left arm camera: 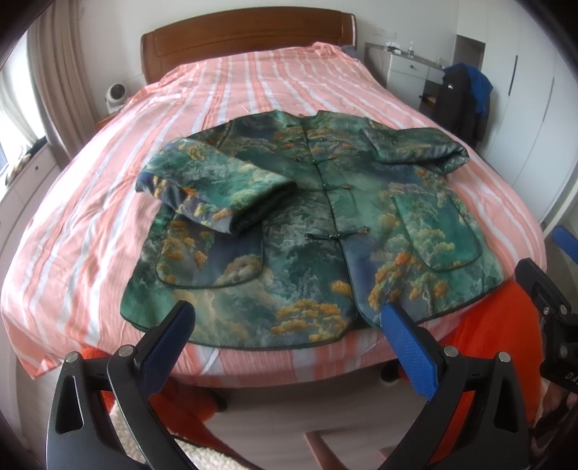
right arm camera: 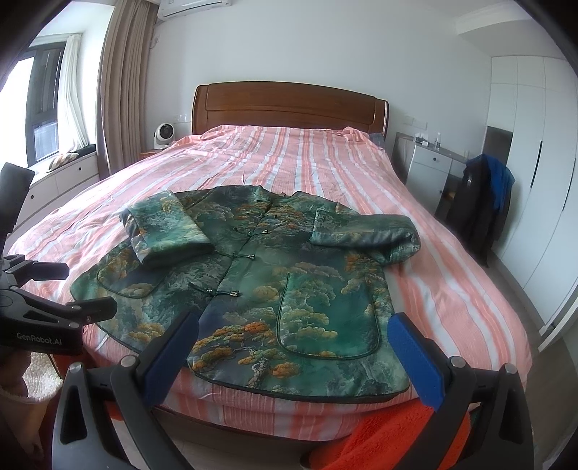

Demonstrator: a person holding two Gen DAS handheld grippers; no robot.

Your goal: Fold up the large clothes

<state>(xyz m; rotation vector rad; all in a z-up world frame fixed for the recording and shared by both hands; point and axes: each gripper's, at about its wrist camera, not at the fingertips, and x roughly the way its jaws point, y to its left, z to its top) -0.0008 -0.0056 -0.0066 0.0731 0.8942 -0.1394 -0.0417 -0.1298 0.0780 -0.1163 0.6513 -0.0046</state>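
The green jacket [left arm camera: 314, 231] lies flat at the foot of the bed [left arm camera: 253, 83], both sleeves folded in. Left gripper [left arm camera: 289, 325] and right gripper [right arm camera: 294, 336] hover wide, empty. Slippery padded fabric could let the ten o'clock sleeve [left arm camera: 216, 191] spring open when the hem lifts. Only the right wrist view shows the air conditioner [right arm camera: 195, 7].

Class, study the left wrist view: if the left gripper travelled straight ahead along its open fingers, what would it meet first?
Most likely the bottom hem of the green jacket lying on the striped bedspread. The left gripper is open and empty; depth is uncertain in this fisheye view.
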